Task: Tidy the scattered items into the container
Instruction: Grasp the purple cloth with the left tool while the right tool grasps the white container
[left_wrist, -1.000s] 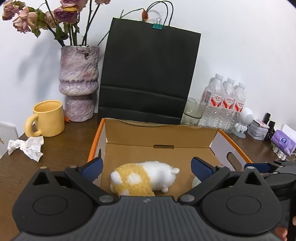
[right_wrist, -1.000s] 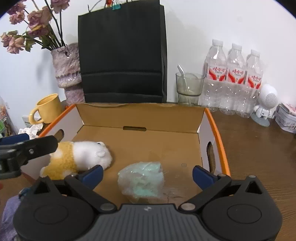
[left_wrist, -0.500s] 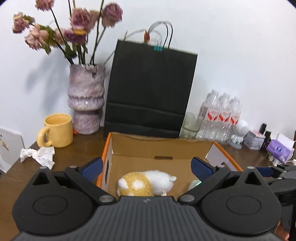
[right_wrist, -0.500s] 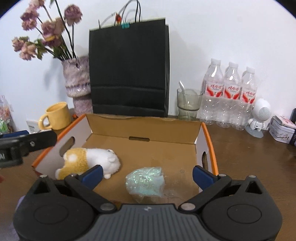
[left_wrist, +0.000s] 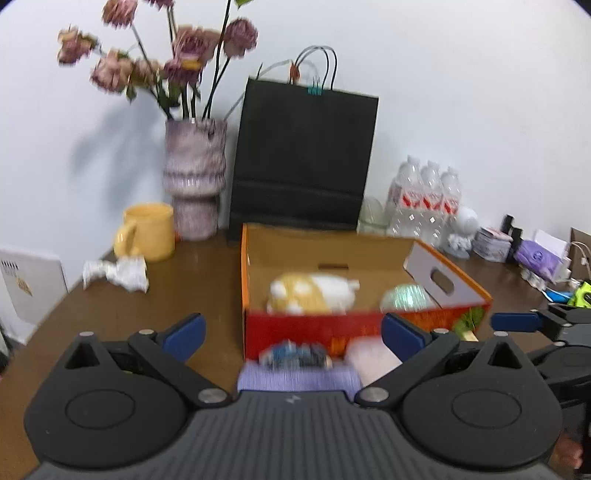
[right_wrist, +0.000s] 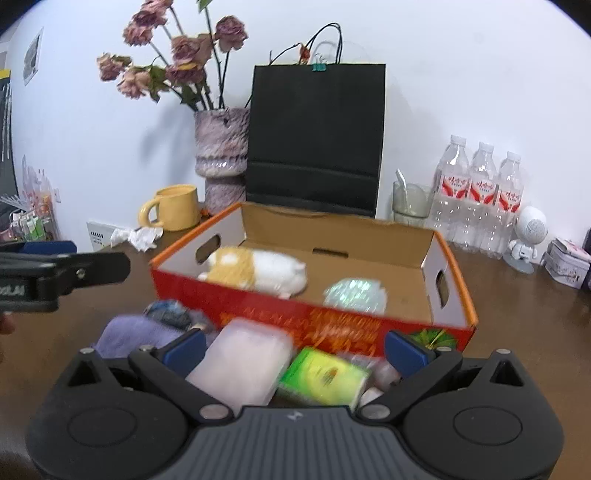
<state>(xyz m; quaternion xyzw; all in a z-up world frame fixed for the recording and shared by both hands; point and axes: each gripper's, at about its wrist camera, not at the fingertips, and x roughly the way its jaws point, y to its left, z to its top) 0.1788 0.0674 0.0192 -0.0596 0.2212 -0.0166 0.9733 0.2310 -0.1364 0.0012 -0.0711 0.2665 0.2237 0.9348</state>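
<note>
An open red and orange cardboard box (right_wrist: 332, 325) (left_wrist: 314, 328) stands on the brown table. Inside it lie a yellow-and-white plush toy (right_wrist: 255, 267) (left_wrist: 312, 291) and a shiny pale green packet (right_wrist: 356, 291) (left_wrist: 406, 297). In front of the box lie a purple cloth (right_wrist: 136, 334) (left_wrist: 295, 378), a dark blue bundle (right_wrist: 168, 312) (left_wrist: 295, 354), a pale pink packet (right_wrist: 243, 360) (left_wrist: 371, 356) and a green packet (right_wrist: 325, 376). My right gripper (right_wrist: 293, 349) is open above the pink and green packets. My left gripper (left_wrist: 291, 334) is open above the purple cloth, holding nothing.
Behind the box stand a black paper bag (right_wrist: 314, 140), a vase of dried flowers (right_wrist: 221, 155), a yellow mug (right_wrist: 173, 206), a glass (right_wrist: 410, 201) and three water bottles (right_wrist: 480, 195). Crumpled paper (left_wrist: 116, 271) lies at the left. Small tins and a white robot figure (right_wrist: 528, 236) sit at the right.
Both grippers have pulled back and up from over the box. The box's red front wall and the items in front of it have come into view.
</note>
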